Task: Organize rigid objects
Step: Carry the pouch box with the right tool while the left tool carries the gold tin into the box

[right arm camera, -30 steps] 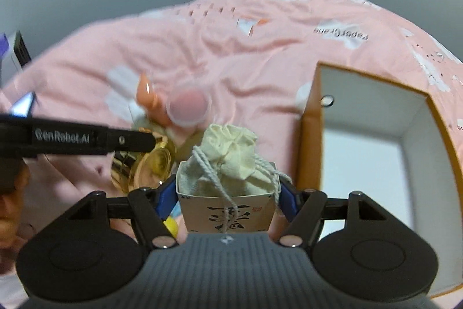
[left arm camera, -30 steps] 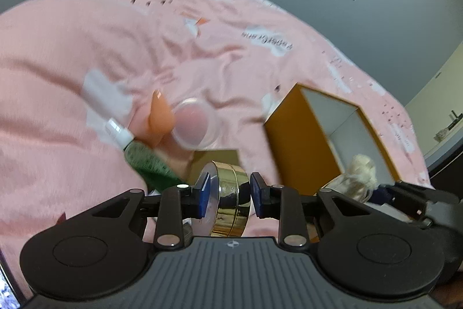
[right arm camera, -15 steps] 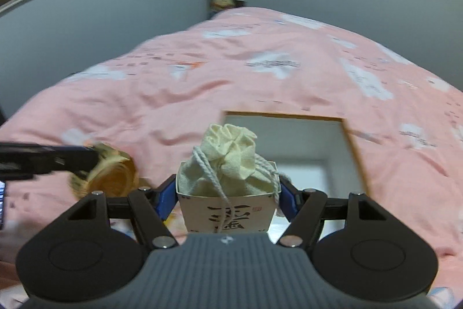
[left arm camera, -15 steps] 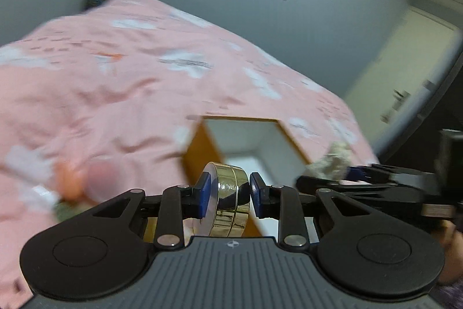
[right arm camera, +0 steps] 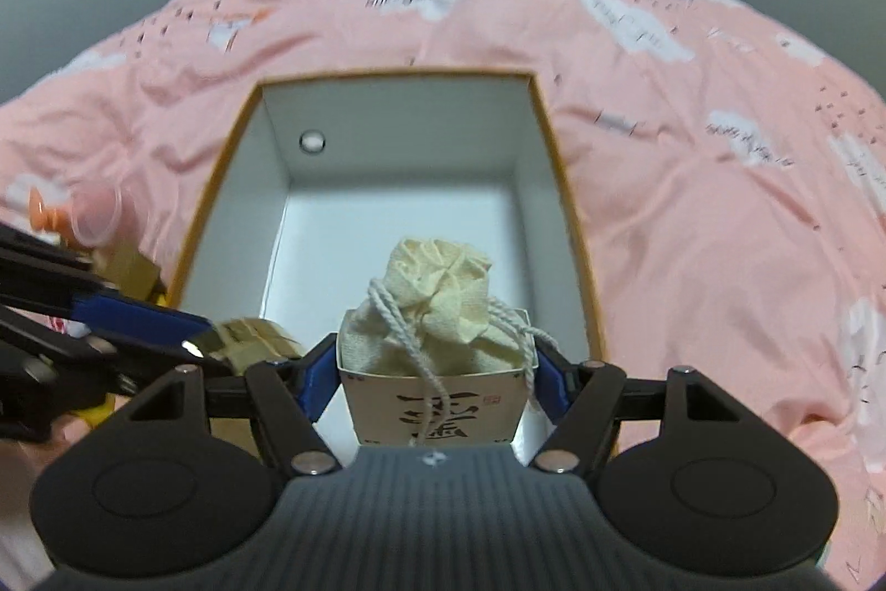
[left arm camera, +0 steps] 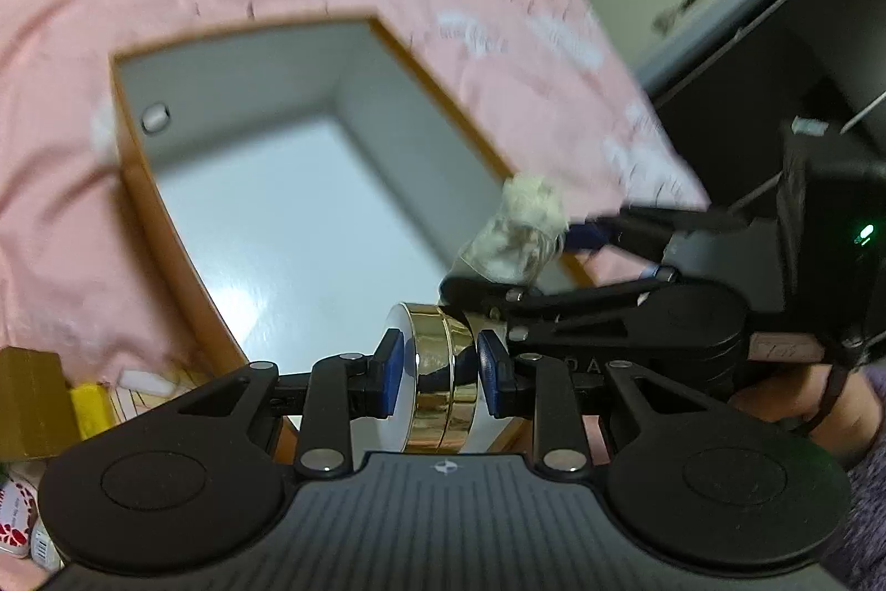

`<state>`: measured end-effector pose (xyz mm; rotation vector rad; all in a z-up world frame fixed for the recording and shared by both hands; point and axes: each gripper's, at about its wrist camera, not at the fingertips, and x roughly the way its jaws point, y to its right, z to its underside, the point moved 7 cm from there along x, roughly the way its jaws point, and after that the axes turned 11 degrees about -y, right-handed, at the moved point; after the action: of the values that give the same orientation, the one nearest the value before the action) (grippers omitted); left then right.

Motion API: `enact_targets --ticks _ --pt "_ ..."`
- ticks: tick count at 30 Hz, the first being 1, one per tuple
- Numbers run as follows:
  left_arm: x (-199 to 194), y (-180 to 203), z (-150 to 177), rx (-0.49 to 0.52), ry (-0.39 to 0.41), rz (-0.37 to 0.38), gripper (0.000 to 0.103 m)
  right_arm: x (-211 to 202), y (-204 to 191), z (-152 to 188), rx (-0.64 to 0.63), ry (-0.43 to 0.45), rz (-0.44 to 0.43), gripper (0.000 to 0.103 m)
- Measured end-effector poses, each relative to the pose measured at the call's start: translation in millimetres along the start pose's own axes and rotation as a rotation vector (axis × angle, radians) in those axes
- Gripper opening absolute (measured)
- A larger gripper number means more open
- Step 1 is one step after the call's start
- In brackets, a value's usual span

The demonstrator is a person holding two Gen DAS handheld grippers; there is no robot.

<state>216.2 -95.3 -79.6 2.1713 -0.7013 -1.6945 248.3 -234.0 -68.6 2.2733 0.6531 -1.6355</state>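
The left tongs (left arm camera: 437, 366) are clenched on a round gold tin (left arm camera: 440, 380), its polished metal band standing on edge between the blue pads (left arm camera: 390, 369), with a pale flat face turned to the left pad. The tin hangs above the near end of an open rectangular box (right arm camera: 565, 181), made of stiff card with orange-brown outer walls and a smooth white inside, which lies on the bed (right arm camera: 692, 203) under a soft, wrinkled pink quilt printed with white clouds. The right tongs (right arm camera: 434, 372) grip a small white paper carton (right arm camera: 437, 405) printed with dark characters; a cream cloth pouch (right arm camera: 443, 308), gathered at the top and tied with twisted white cord, sits in it. The carton also hangs over the box's near end. A small round hole (right arm camera: 312, 141) pierces the box's far wall.
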Motion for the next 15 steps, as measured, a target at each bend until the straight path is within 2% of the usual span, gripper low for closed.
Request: enact_targets --ticks 3,6,15 --pt "16.3 -2.0 2.6 -0.008 -0.045 -0.015 0.032 15.8 2.9 1.4 -0.026 -0.036 0.009 0.069" --pt "25.8 1.0 6.3 0.015 -0.079 -0.041 0.032 25.1 5.1 5.1 -0.040 -0.065 -0.018 0.069" --pt "43.8 30.2 17.9 0.300 -0.176 -0.265 0.032 39.7 4.1 1.5 -0.084 -0.110 -0.023 0.069"
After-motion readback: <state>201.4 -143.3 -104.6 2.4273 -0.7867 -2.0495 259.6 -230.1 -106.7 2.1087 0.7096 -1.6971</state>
